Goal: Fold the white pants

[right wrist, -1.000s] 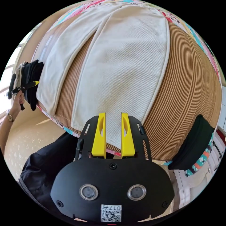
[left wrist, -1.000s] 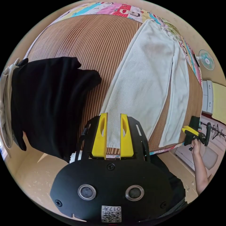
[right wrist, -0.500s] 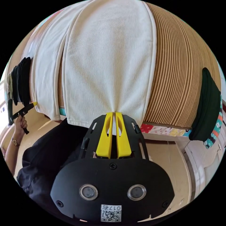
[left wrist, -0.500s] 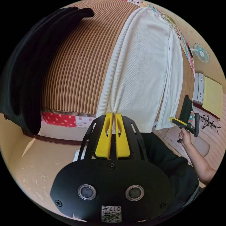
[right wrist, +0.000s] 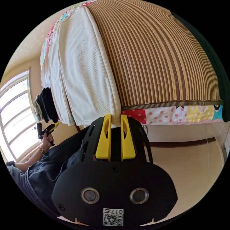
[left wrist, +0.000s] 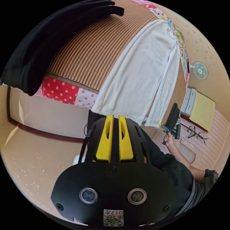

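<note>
White pants point(left wrist: 141, 79) spread on striped mat point(left wrist: 95, 52), hem pinched by left tool point(left wrist: 114, 117), other hem by right tool point(right wrist: 116, 117)

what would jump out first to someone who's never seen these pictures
The white pants stand out most, stretched along a striped bamboo mat with their hems hanging over the bed's near edge. The left gripper and right gripper each sit at a hem with yellow jaws nearly together. A dark garment drapes over the mat's corner in the left gripper view.
</note>
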`<move>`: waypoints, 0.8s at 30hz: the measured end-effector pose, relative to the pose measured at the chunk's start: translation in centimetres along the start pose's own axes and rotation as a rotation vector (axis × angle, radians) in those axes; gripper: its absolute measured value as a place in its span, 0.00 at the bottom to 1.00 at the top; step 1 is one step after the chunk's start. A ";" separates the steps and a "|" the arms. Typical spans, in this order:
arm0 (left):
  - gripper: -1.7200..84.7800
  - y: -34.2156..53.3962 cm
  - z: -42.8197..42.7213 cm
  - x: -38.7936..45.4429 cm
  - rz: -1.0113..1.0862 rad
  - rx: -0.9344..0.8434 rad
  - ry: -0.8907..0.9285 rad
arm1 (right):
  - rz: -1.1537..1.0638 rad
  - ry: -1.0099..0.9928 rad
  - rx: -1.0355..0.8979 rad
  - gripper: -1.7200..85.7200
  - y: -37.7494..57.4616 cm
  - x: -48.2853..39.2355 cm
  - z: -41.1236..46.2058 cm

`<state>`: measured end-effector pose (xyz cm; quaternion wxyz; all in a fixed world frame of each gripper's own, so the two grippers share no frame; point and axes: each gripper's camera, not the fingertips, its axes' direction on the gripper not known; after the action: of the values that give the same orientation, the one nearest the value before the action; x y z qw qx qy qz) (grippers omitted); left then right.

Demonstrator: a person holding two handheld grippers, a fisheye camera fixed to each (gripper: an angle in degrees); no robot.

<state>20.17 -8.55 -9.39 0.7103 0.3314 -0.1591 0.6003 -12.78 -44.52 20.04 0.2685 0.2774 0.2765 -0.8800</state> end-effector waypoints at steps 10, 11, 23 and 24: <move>0.12 3.3 -0.8 24.8 0.575 0.047 0.086 | -0.475 -0.070 0.038 0.05 16.2 -8.9 -9.6; 0.14 3.5 -0.5 26.2 0.592 0.047 0.084 | -0.520 -0.085 0.019 0.05 17.2 -9.9 -9.7; 0.05 6.9 5.7 29.7 0.583 -0.032 -0.101 | -0.900 -0.159 -0.385 0.11 19.6 -4.5 -8.0; 0.05 7.4 5.6 28.6 0.542 -0.021 -0.073 | -0.864 -0.127 -0.435 0.12 17.6 -1.5 -8.1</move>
<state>20.58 9.57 14.66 0.5209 0.2908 -0.2737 0.7545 2.09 -51.29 9.45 -0.0532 0.0207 0.5269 -0.8480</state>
